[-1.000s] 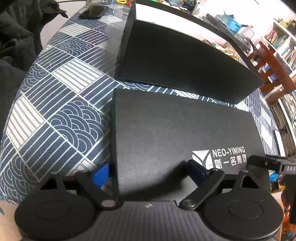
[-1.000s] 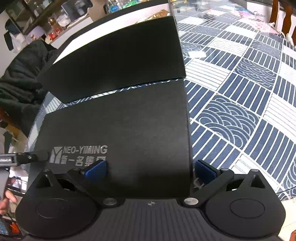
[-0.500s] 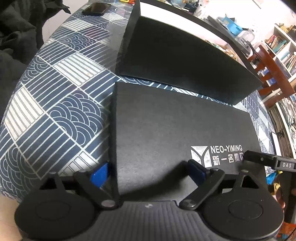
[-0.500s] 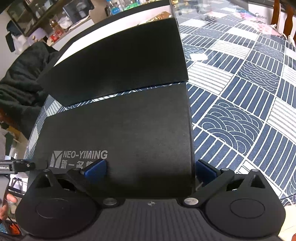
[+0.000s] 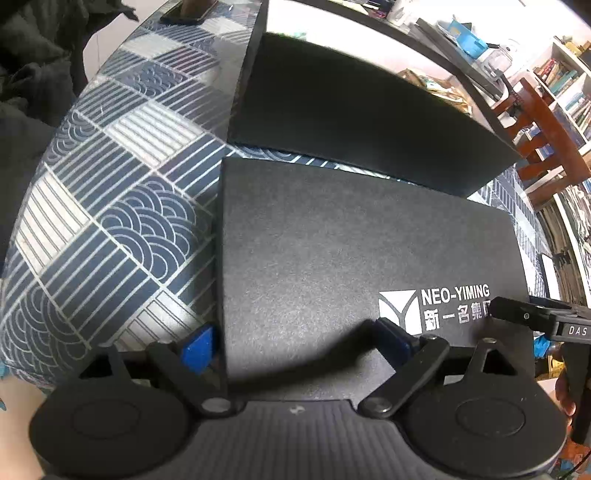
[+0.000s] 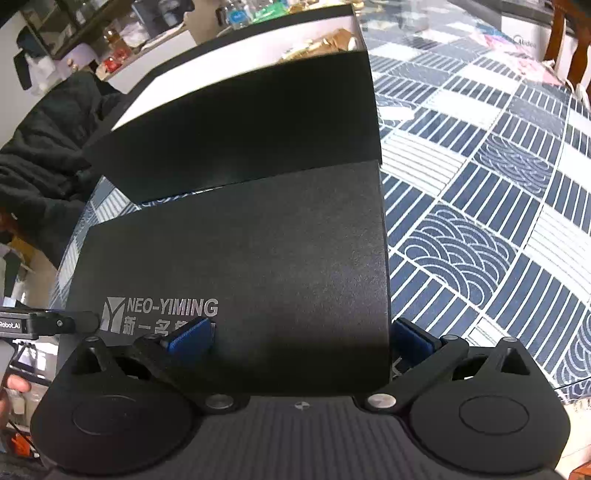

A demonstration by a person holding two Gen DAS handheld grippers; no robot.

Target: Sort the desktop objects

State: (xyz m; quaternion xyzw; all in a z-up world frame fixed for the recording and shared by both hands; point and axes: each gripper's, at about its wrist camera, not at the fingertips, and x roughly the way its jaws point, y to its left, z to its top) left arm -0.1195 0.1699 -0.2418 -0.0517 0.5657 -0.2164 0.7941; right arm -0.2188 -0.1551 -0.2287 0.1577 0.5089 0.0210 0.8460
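A: So, both hand-held grippers, left [image 5: 295, 341] and right [image 6: 299, 338], sit wide, each straddling a near corner of the black lid [image 5: 365, 251], gripping nothing.

B: Lid's flat on the patterned worktop [image 6: 480, 206], open box [image 6: 240, 122] just behind. I'd pinch both edges evenly, lift level.

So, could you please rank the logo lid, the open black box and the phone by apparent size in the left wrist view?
1. Logo lid, nearest the camera.
2. Open black box, behind it.
3. Phone, farthest, so unsure.
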